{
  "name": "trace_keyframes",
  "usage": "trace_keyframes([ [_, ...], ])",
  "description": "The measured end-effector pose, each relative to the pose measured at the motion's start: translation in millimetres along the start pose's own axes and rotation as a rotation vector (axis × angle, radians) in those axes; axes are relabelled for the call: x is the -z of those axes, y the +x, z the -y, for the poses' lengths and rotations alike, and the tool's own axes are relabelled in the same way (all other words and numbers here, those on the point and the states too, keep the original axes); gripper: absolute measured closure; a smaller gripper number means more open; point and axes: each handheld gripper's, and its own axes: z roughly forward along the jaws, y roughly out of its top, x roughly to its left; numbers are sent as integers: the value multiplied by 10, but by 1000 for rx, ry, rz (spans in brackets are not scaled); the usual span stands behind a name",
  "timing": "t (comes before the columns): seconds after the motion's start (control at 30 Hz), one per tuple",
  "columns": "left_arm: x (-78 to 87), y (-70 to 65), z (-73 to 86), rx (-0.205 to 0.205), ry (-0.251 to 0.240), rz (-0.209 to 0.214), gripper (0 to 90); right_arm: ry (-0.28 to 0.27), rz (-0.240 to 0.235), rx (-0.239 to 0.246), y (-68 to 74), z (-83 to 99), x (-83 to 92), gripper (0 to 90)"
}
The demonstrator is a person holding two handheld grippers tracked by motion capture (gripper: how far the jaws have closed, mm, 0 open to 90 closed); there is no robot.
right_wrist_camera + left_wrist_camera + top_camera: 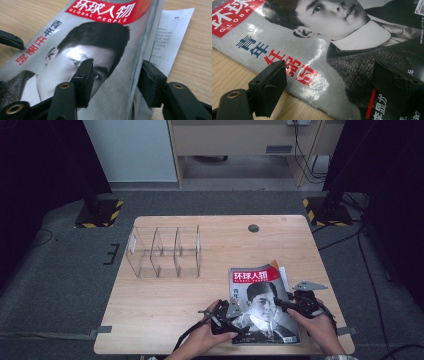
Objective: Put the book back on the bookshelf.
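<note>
Magazine (262, 307) lies lengthwise (roughly), masthead toward far edge.

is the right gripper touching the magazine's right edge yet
Cannot tell. In the right gripper view the right gripper has its jaws on either side of the magazine edge, but whether either presses on it is unclear.

The magazine (264, 306) lay on the table (165, 305), at its near right part. Left of the magazine and farther back stood the clear divided rack (165, 251), well apart from it. Behind the magazine, near the far edge, sat the round cable hole (253, 228). A printed sheet (172, 32) lay under the magazine, jutting out at its right edge.
</note>
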Motion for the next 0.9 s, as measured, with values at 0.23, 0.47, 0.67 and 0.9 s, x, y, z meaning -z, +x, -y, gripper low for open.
trace_keyframes([
  [0.23, -3, 1, -1, -1, -1, 1, 119, -43, -109, -10, 103, -46, 4, 573],
  [0.47, -3, 3, 0, -2, -2, 3, 119, 23, -6, 50, 160, -52, -111, 467],
  [0.67, -4, 3, 1, -2, -3, 3, 119, 16, -67, 20, 175, -81, -113, 315],
  [0.9, -4, 5, 1, -3, -4, 4, 120, 20, -115, 9, 147, -102, -94, 243],
])
